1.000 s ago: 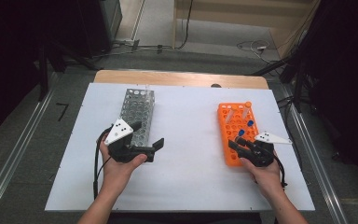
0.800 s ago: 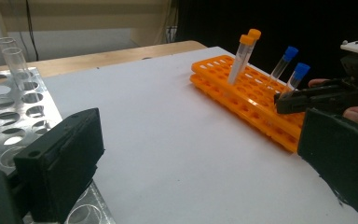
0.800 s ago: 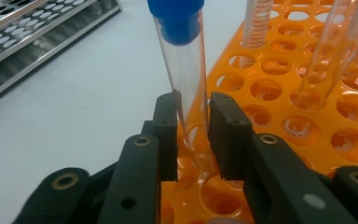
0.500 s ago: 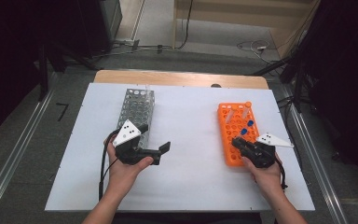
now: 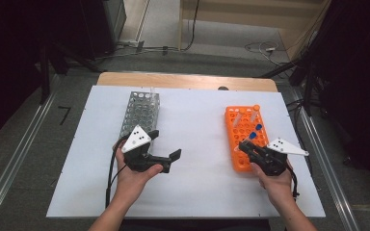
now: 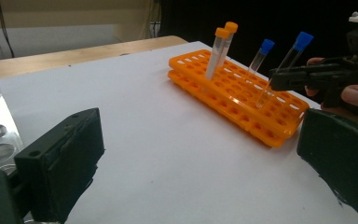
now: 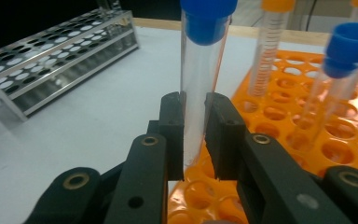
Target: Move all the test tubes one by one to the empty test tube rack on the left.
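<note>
Fingers of right gripper: just closed tight on blue-capped tube, standing in orange rack, near end. Left gripper: wide open, empty, beside metal rack. Risk: tilted lift jams tube, dragging orange rack

We see a clear blue-capped tube standing near upright, lower end still in a hole of the orange rack at its near end. Rack lies flat on the white table's right side. It also holds a second blue-capped tube, leaning, and two orange-capped tubes at the far end, side by side.
</note>
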Available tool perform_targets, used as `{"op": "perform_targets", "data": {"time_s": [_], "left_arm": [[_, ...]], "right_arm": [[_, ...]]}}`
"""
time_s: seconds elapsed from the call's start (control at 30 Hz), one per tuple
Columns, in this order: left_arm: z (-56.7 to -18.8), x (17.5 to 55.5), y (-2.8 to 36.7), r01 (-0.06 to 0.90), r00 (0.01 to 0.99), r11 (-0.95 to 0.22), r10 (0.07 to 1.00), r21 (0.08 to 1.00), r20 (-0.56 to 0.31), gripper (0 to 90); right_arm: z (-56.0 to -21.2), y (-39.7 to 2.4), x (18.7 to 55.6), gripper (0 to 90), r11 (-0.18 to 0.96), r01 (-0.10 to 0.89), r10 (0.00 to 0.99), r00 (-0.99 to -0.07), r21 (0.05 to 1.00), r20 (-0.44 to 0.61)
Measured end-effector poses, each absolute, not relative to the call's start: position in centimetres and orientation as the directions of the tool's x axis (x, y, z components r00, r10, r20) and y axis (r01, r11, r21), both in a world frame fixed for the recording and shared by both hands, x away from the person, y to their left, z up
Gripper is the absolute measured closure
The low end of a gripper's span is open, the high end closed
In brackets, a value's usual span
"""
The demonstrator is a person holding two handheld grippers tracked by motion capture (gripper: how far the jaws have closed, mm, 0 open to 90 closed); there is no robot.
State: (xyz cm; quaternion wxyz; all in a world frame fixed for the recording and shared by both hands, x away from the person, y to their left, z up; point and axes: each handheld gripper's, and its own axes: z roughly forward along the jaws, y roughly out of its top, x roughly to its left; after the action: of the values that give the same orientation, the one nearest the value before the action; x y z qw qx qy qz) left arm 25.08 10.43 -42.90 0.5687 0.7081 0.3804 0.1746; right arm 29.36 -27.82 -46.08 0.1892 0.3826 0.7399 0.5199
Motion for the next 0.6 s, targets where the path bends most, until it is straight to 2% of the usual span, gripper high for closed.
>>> {"op": "perform_targets", "data": {"time_s": [0.6], "left_arm": [[-42.9,24.8,7.7,0.342,0.711,-0.087,0.676,0.936,-0.197,0.9]], "right_arm": [[-46.2,-23.9,27.3,75.2,0.273,0.362,0.624,-0.772,0.891,0.122]]}}
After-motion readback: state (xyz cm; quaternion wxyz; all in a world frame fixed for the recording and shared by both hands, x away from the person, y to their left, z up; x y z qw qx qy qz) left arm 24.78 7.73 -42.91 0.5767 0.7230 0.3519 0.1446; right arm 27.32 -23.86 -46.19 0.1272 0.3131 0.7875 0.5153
